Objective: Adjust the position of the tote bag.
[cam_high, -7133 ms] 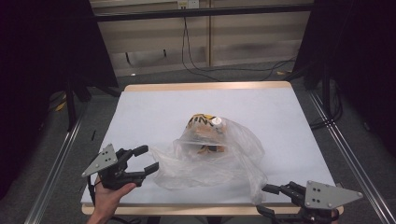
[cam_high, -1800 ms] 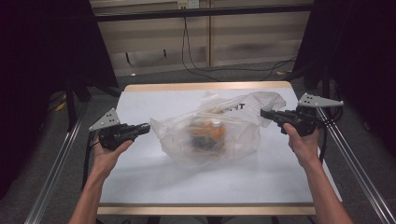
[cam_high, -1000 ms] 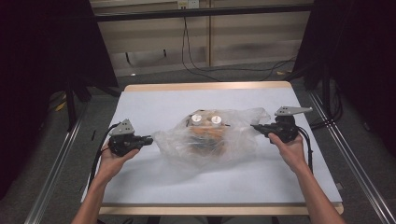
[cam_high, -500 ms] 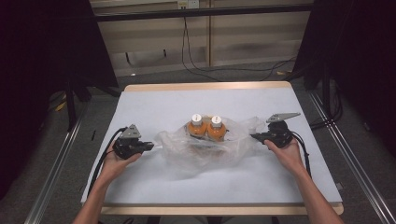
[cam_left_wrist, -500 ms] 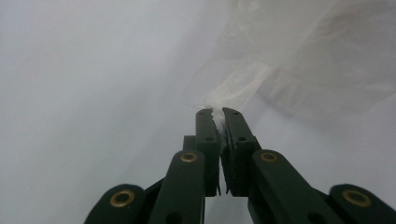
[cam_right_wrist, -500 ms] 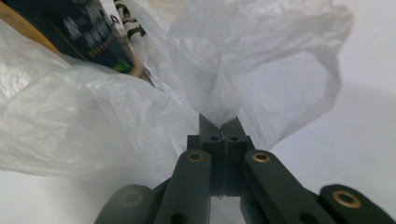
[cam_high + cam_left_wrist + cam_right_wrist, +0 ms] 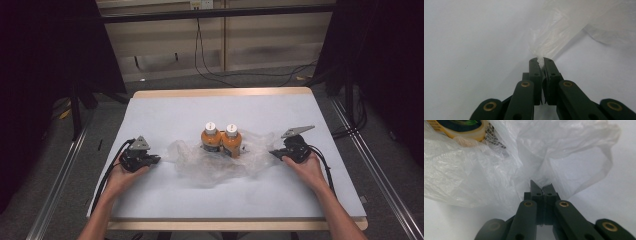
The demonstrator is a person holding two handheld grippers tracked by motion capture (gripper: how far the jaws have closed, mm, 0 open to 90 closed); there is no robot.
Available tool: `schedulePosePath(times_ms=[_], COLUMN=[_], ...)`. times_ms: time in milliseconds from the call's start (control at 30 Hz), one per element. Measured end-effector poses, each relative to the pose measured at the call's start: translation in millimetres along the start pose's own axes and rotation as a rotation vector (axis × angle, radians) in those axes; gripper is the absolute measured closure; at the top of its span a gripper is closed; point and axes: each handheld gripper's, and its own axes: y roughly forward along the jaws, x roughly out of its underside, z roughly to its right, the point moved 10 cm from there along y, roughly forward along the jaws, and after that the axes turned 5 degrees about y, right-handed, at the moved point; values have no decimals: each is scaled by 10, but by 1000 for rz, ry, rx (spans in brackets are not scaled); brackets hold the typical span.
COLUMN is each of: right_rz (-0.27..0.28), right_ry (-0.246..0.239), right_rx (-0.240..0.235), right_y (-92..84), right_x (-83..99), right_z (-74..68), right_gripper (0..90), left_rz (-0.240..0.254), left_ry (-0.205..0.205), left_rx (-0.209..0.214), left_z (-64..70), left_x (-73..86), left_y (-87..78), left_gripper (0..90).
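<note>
**Ann:** Bag (image 7: 220, 162) down on the table (image 7: 165, 115), spread flat and crumpled about the middle, a touch nearer the person's edge. Two bottles (image 7: 221, 140) stand upright on it, side by side and touching, white caps up.

**Ben:** And the tools?

**Ann:** Left gripper (image 7: 156, 159) sits low at the bag's left end, jaws clamped tight on a twisted corner of film. Its own camera shows the plastic (image 7: 554, 37) pinched right at the tips (image 7: 540, 61).

**Ben:** Right side?

**Ann:** Right gripper (image 7: 272, 153) mirrors it at the bag's right end, jaws fully closed with a fold of film caught between them (image 7: 542, 188). A yellow, labelled bottle (image 7: 461, 130) shows through the plastic (image 7: 474, 177) at the top left of that view.

**Ben:** Hands?

**Ann:** Both rest near the table, well apart, the bag between them.
</note>
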Motion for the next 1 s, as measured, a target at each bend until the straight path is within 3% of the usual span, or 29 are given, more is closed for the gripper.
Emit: schedulePosePath(times_ms=[200,267,367,433,567,600,667,767,800,933,1000], right_rz=[9,11,22,37,63,79,103,127,134,137,189], right_ry=[3,-11,-12,-21,-12,-16,-11,1,1,1,19], right_rx=[12,19,9,-11,-25,-29,-17,-7,0,27,35], right_y=[-12,-14,-13,-36,-90,-117,-193,-300,-333,-490,-671], right_x=[12,15,11,-5,-38,-57,-90,-144,-151,-126,-140], right_z=[24,24,10,-34,-63,-66,-74,-74,-72,-75,-60], right_gripper=[899,881,819,712,627,592,474,341,318,233,203], left_rz=[-2,37,48,70,102,116,150,206,212,266,291], left_ry=[-10,-59,-69,-86,-102,-111,-122,-138,-122,-150,-168], left_rx=[1,37,50,80,83,79,76,68,52,41,39], left_z=[-7,-2,-3,22,26,26,22,17,10,6,-4], left_x=[12,14,29,10,-50,-77,-143,-243,-252,-291,-314], left_y=[-3,-3,-15,-38,-92,-122,-206,-343,-389,-534,-598], left_gripper=[867,863,840,755,683,613,596,477,463,345,266])
